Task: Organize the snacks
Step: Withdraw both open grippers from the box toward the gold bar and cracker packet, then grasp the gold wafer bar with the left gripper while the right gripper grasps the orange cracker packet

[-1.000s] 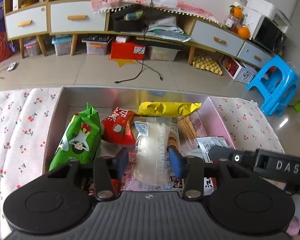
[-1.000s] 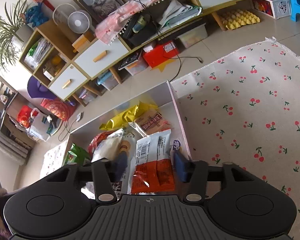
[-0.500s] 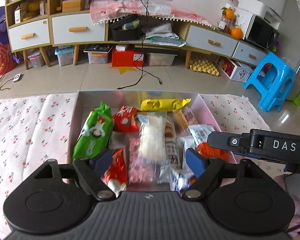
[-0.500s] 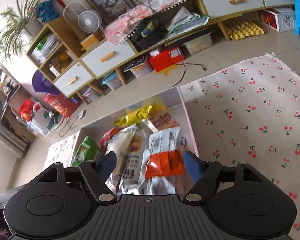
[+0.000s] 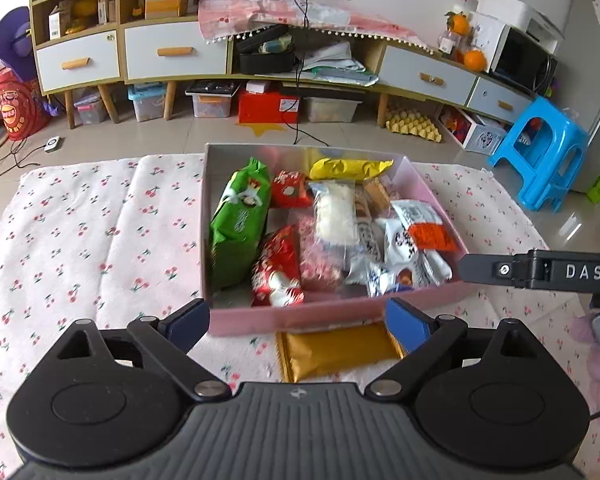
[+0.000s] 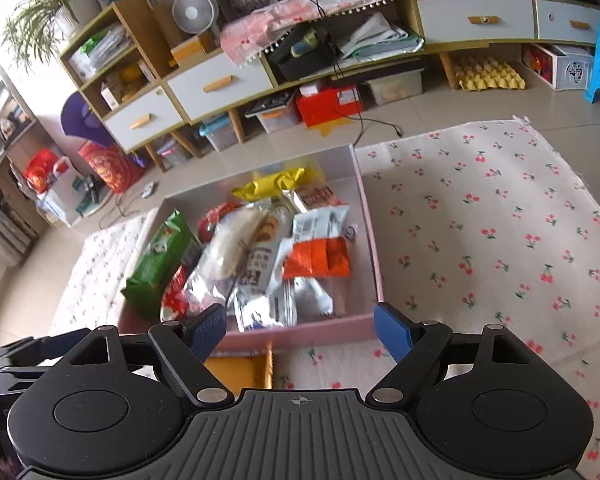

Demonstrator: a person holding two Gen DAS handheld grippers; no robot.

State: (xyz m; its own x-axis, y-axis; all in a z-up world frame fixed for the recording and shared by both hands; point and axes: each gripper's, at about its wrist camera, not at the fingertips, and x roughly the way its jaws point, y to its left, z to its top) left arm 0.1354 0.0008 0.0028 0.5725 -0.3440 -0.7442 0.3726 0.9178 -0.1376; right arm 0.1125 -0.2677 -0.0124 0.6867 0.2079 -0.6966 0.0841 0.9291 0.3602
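A pink box (image 5: 420,184) (image 6: 366,208) on the cherry-print cloth holds several snack packs: a green bag (image 5: 239,220) (image 6: 163,256), a yellow pack (image 5: 348,167) (image 6: 271,186), a clear pack of pale wafers (image 5: 336,212), an orange-and-white pack (image 5: 428,232) (image 6: 318,254). A gold packet (image 5: 336,350) (image 6: 239,372) lies on the cloth before the box's near wall. My left gripper (image 5: 297,322) hovers above that packet, jaws opening wide, nothing gripped. My right gripper (image 6: 300,330) hangs over the box's near wall, jaws opening, holding nothing.
The right gripper's body (image 5: 540,272) reaches in from the right of the left wrist view. Cherry-print cloth (image 5: 99,232) (image 6: 480,220) spreads on both sides of the box. Beyond lie tiled floor, a low cabinet (image 5: 179,56) and a blue stool (image 5: 540,152).
Both grippers let go of their packs in the box, spread their jaws and drew back and up. The whole box and the gold packet have come into view.
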